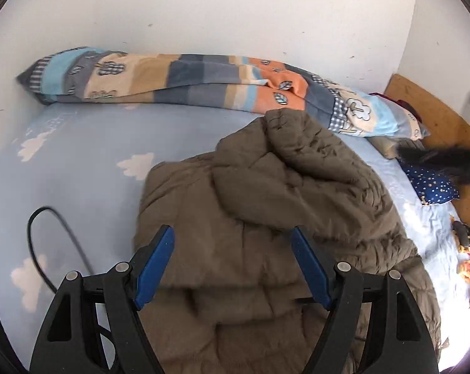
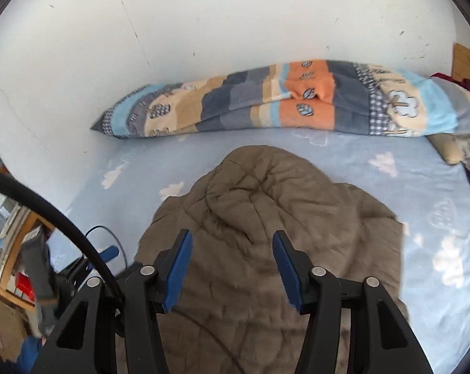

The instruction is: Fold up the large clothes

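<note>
Both claws hang wide and hold nothing: the left claw and the right claw sit above the brown coat, which lies bunched on the bed, one flap thrown over its middle. The padding looks thick and springy, so a shallow pinch may catch only the top layer and let the fold slump open. The black cable beside the coat could snag a sweeping claw, and a long pull might shove the coat into the blanket.

Jacket on bed, quilt behind
</note>
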Tool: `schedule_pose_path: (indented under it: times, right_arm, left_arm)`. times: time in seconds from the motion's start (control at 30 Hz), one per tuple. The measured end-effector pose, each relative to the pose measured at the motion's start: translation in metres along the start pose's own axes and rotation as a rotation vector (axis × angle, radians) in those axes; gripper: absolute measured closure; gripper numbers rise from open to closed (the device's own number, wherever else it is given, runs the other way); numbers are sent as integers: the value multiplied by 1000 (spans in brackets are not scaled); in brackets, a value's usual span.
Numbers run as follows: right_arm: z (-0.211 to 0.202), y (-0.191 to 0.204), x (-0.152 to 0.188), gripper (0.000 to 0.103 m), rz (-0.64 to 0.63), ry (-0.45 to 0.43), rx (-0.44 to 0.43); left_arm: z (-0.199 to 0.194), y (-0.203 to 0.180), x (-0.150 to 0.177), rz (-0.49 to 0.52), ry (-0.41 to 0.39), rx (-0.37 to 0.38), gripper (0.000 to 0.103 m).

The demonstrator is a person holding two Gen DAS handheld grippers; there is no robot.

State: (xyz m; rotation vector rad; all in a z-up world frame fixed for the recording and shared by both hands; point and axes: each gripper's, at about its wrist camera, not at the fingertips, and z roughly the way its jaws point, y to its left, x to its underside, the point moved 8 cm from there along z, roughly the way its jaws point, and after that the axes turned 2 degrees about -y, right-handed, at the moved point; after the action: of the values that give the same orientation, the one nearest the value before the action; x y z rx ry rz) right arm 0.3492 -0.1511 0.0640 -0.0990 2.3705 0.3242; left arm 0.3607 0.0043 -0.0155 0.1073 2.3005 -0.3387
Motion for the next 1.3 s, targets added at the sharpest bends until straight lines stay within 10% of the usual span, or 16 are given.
schedule_pose_path:
  times: [0.07,0.3,0.4,0.77,1.1,1.3]
  right_arm:
    - [43,-3,7,82,16,48,45]
    - [139,-28,87,82,106,211,72]
    - [142,-32,94,82,111,194,53]
    - [78,-27,-10,76,2,103,38]
    - [164,-27,-71,72,-24,103,60]
    - [243,-37,-7,72,-35,388,99]
  left_arm:
    - [8,2,-11,7,-17,-5,27]
    - [67,-13,-9,-37,105,90,27]
    - [101,-18,11,44,236,-6,30]
    - [83,1,-2,-34,197,17,30]
    - [69,56,-26,-62,115,-147,30]
    - [83,62,-18,-63,143,-157,30]
